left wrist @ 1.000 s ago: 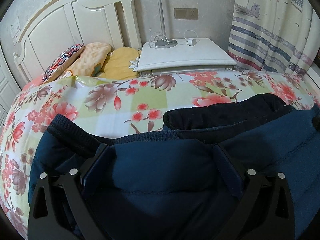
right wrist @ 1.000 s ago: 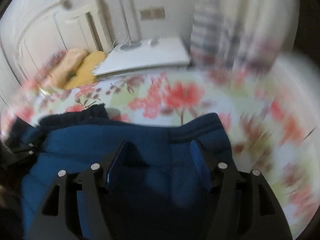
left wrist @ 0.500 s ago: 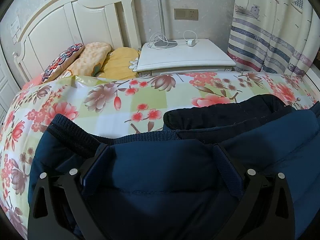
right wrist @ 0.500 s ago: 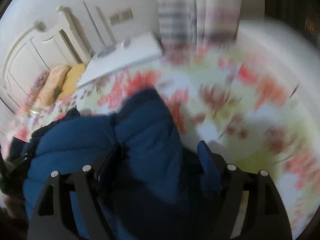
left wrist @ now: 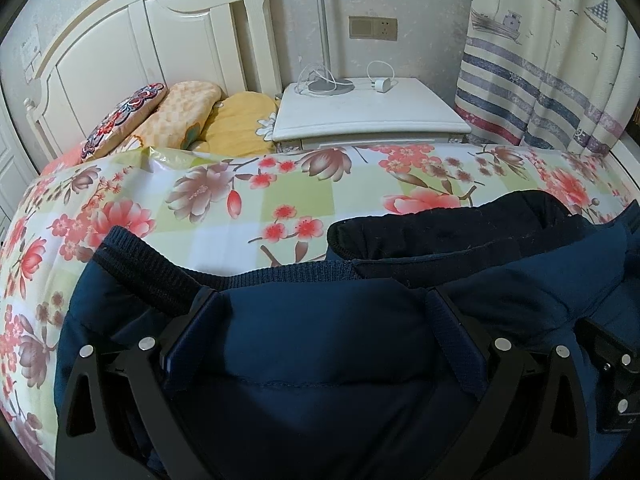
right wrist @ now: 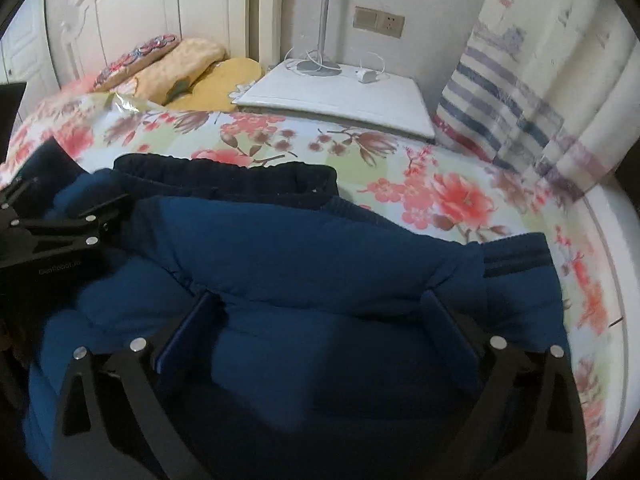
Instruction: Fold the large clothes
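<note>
A navy padded jacket (left wrist: 328, 344) lies on the floral bed sheet (left wrist: 224, 216), its ribbed hem (left wrist: 160, 272) and black fleece collar (left wrist: 448, 236) toward the headboard. My left gripper (left wrist: 324, 312) is open, its fingers spread wide over the jacket's left part. My right gripper (right wrist: 320, 312) is open over the jacket (right wrist: 312, 256) further right, near a striped cuff (right wrist: 516, 256). The left gripper also shows at the left edge of the right wrist view (right wrist: 60, 232). Whether either gripper touches the fabric cannot be told.
Pillows (left wrist: 176, 116) lie against the white headboard (left wrist: 120, 52). A white nightstand (left wrist: 368, 108) with a lamp base and a charger stands past the bed. A striped curtain (left wrist: 552, 72) hangs at the right. Floral sheet lies beyond the jacket and to its right.
My right gripper swung right and came back over the jacket, and a sleeve now lies folded across the body. My left gripper has stayed in place.
</note>
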`<state>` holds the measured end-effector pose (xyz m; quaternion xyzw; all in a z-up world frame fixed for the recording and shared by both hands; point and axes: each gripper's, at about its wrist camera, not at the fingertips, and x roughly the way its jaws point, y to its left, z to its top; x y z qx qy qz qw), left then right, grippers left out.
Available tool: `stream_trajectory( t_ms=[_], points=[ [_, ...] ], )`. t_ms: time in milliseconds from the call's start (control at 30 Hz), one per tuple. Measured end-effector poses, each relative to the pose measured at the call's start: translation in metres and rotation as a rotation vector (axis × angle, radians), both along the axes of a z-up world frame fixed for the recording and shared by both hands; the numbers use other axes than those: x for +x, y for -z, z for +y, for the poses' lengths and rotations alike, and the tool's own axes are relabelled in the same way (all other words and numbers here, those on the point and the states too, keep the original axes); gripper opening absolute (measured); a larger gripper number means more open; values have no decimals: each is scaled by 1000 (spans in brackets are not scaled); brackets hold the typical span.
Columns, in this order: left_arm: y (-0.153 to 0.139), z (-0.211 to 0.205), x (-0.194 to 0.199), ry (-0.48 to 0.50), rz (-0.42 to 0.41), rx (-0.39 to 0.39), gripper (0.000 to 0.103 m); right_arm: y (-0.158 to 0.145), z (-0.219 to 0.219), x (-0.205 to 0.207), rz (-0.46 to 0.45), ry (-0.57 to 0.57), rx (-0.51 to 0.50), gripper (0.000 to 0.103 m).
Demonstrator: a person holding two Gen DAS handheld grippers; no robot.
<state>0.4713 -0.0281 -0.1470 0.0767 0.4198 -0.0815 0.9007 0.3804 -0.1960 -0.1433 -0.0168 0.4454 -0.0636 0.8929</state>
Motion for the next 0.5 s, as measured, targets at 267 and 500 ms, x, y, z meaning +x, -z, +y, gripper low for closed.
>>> stream_trajectory(
  t_ms=[267, 500],
  points=[
    [-21, 75, -5, -109, 14, -247, 99, 4, -7, 2, -17, 0, 12, 100],
    [-6, 98, 2, -121, 65, -378, 98, 4, -12, 2, -24, 1, 56, 101]
  ],
)
